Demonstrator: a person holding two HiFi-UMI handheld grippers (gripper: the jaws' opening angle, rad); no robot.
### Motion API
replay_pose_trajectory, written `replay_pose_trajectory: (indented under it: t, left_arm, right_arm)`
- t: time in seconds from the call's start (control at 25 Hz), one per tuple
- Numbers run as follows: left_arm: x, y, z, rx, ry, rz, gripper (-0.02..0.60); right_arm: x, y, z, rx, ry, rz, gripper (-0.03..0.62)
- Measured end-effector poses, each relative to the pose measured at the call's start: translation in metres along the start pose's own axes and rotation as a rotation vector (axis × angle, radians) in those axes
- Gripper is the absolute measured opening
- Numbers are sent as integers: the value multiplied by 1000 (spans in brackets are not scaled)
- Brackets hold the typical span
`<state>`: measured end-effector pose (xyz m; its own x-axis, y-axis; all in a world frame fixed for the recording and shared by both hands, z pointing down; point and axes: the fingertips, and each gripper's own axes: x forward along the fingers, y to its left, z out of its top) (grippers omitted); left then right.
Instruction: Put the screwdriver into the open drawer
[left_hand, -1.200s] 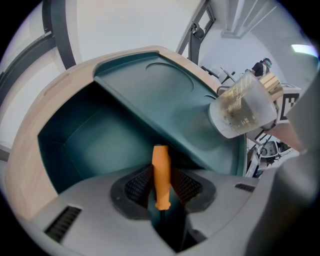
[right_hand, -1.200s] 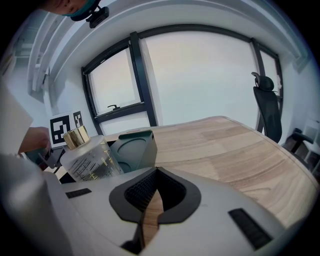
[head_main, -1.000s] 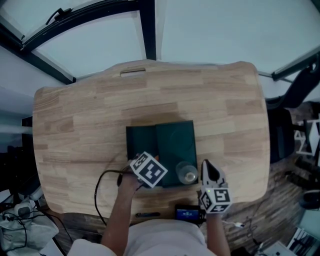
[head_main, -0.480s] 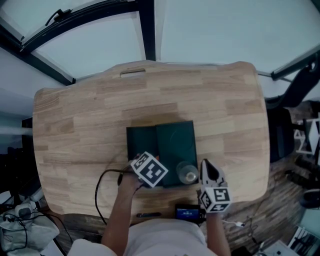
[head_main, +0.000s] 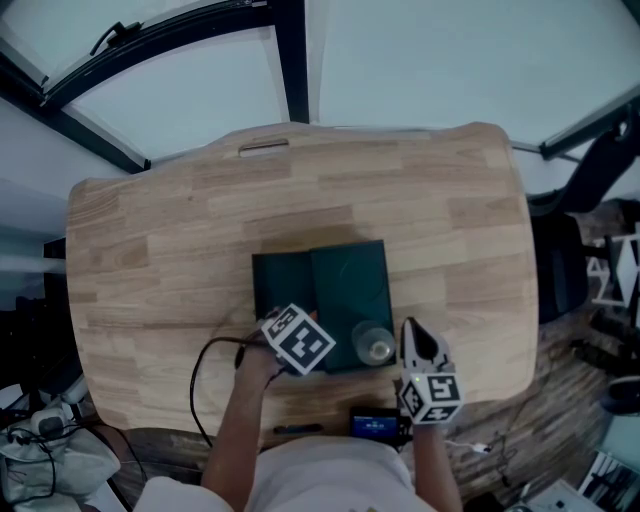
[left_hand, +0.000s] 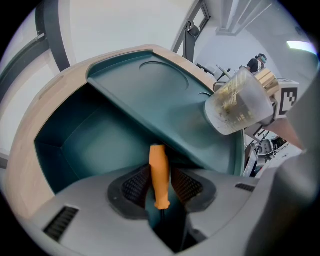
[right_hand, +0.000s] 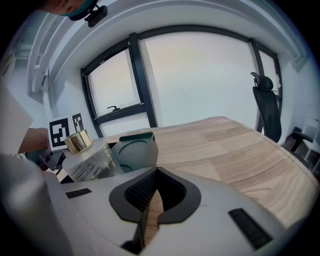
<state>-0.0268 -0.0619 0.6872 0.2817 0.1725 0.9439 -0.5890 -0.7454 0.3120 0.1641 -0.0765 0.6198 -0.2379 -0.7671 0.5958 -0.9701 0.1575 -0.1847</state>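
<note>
My left gripper (left_hand: 159, 181) is shut on the orange-handled screwdriver (left_hand: 158, 170), which points forward over the open drawer (left_hand: 95, 137) of a dark green box (head_main: 345, 280). In the head view the left gripper (head_main: 297, 340) hovers at the box's near left, over the drawer (head_main: 280, 285). A clear glass bottle (head_main: 375, 347) with a gold cap stands on the box's near right corner. To the right of the box my right gripper (head_main: 417, 345) is shut with nothing in it. It points along the wooden table (right_hand: 235, 150), with the bottle (right_hand: 87, 159) to its left.
A black cable (head_main: 197, 380) loops over the table's near left. A dark device with a blue screen (head_main: 376, 428) and a dark pen (head_main: 297, 430) lie at the near edge. An office chair (right_hand: 265, 107) stands past the table's right side.
</note>
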Motion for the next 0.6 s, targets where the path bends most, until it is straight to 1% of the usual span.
replay_pose_trajectory:
  t: [0.2,0.6]
  left_arm:
    - [1,-1,-2,-29,-6,4,112]
    - [-8,6,-6,-45,-13,15,123]
  right_arm:
    - [-1,0,4,-4,-4,-1,-3]
    - [-2,0,4,-2,-15,3,-3]
